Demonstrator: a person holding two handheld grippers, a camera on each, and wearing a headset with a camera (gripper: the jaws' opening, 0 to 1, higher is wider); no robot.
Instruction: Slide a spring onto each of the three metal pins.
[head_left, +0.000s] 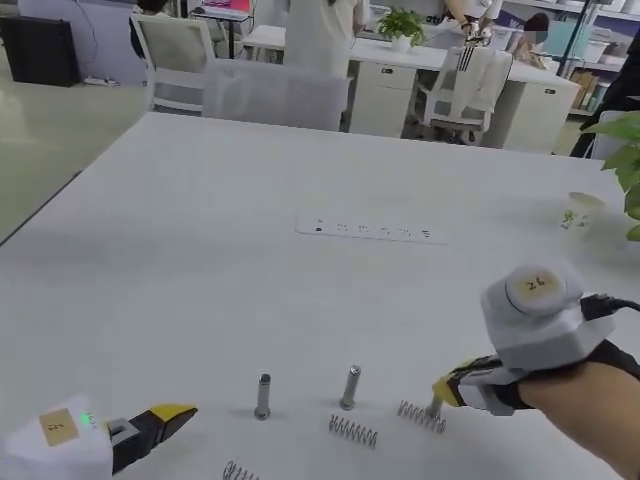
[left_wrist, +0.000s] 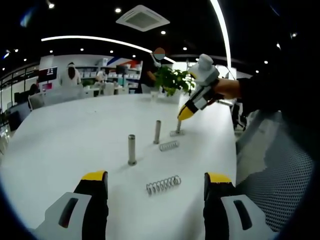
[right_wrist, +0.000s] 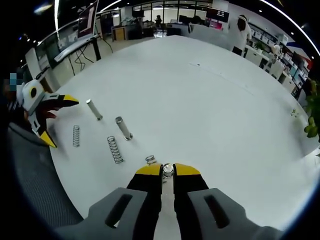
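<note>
Right gripper view: the right gripper (right_wrist: 167, 172) has its jaws drawn in narrow, pinched on the head of the first pin (right_wrist: 167, 168). That pin stands upright on the white table (right_wrist: 210, 100).

The first spring (right_wrist: 150, 160) lies flat just left of the jaw tips, close by the pin's foot. I cannot tell whether they touch.

Further left of this gripper lies the second spring (right_wrist: 115, 149), flat on the table. It is just beside the second pin (right_wrist: 123, 128), which stands upright.

Beyond these are the third spring (right_wrist: 76, 135) and the third pin (right_wrist: 94, 109), both near the left gripper (right_wrist: 59, 120). The left gripper's yellow tips are spread wide.

Left gripper view: its own jaws are wide apart, with nothing between the pads.
- The third spring lies on the table just ahead, between the two tips.
- Past it the third pin stands upright, then the second pin with the second spring beside it.
- Furthest out is the first pin, with the right gripper's yellow tip closed over its top.

Head view: all three springs lie loose on the table, apart from the pin shafts. The pins stand in a row between the two grippers.

Well beyond the grippers, a socket strip (head_left: 370, 231) sits flush in the tabletop. A paper cup (head_left: 580, 212) stands near the table's far right edge.
</note>
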